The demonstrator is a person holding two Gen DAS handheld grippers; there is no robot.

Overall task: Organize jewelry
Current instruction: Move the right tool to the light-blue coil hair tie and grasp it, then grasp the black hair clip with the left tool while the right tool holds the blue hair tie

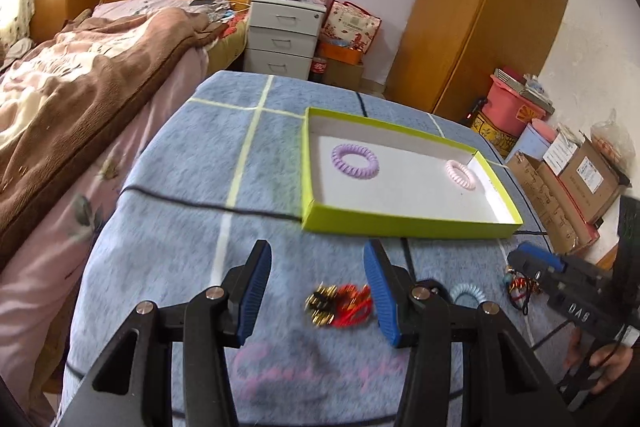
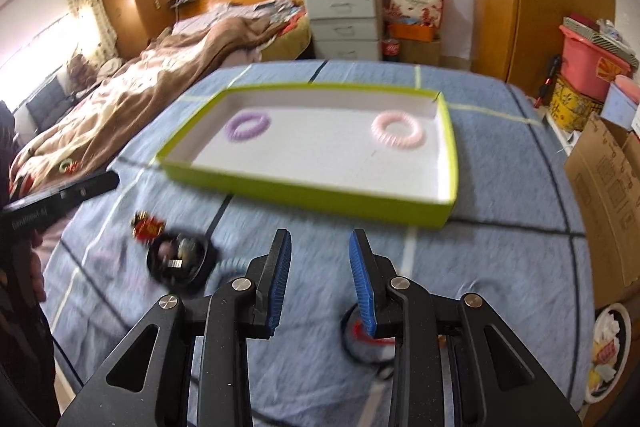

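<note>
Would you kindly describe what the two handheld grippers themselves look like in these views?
Both are alike: the left gripper and right gripper have matte black angular linkage arms with triangular cut-outs and round silver pivot pins. Their jaws carry ribbed blue pads. Seen from the left wrist camera, the right gripper's black body bears pale lettering, too blurred to read for certain, and a thin black cable runs by its handle.

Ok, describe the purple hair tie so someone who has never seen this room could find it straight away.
Start at the blue checked blanket covering the table, and find the shallow lime-green tray with a white floor lying on it. Two coiled ring hair ties lie inside, well apart. The purple hair tie is the lilac one at the end nearer the bed, while the pink hair tie lies at the opposite end.
</note>
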